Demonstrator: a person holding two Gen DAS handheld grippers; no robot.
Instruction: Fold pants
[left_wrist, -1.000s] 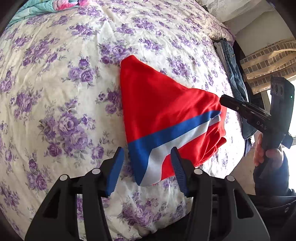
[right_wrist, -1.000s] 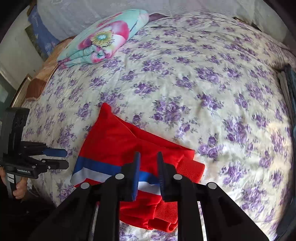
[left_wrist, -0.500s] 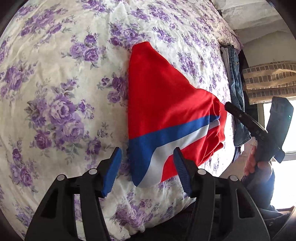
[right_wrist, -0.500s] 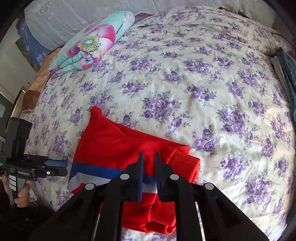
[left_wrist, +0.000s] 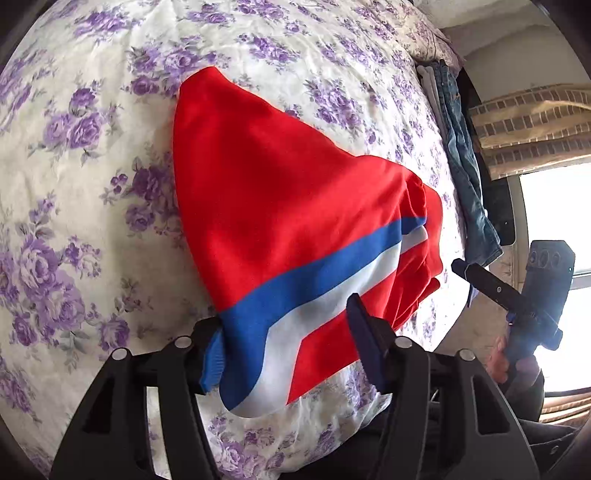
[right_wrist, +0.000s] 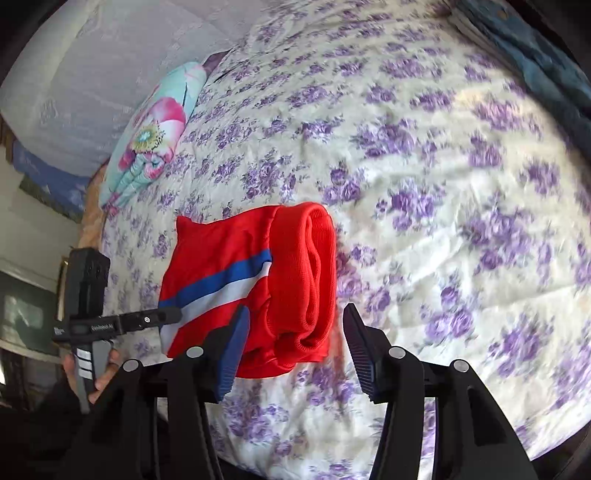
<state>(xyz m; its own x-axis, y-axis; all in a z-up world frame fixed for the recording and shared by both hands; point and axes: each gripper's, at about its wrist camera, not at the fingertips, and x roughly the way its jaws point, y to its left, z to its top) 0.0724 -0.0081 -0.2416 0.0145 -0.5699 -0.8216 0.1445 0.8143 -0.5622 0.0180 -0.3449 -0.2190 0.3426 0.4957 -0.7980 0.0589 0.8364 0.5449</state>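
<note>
Red pants with a blue and white stripe (left_wrist: 295, 206) lie folded on the floral bedspread (left_wrist: 92, 184) near its front edge. My left gripper (left_wrist: 284, 350) is open, its fingers on either side of the striped near corner. In the right wrist view the pants (right_wrist: 240, 269) show a rolled ribbed waistband (right_wrist: 314, 273) at their right side. My right gripper (right_wrist: 291, 350) is open, its fingers straddling the near end of the waistband. Each gripper shows in the other's view: the right one (left_wrist: 458, 266) and the left one (right_wrist: 173, 314).
Blue jeans and other clothes (left_wrist: 461, 155) lie along the far right edge of the bed. A folded floral quilt (right_wrist: 155, 133) sits at the head of the bed. A striped curtain and bright window (left_wrist: 535, 129) are on the right.
My left gripper has moved forward so its fingers now flank the striped corner. My right gripper has opened wide and swung round to the waistband end.
</note>
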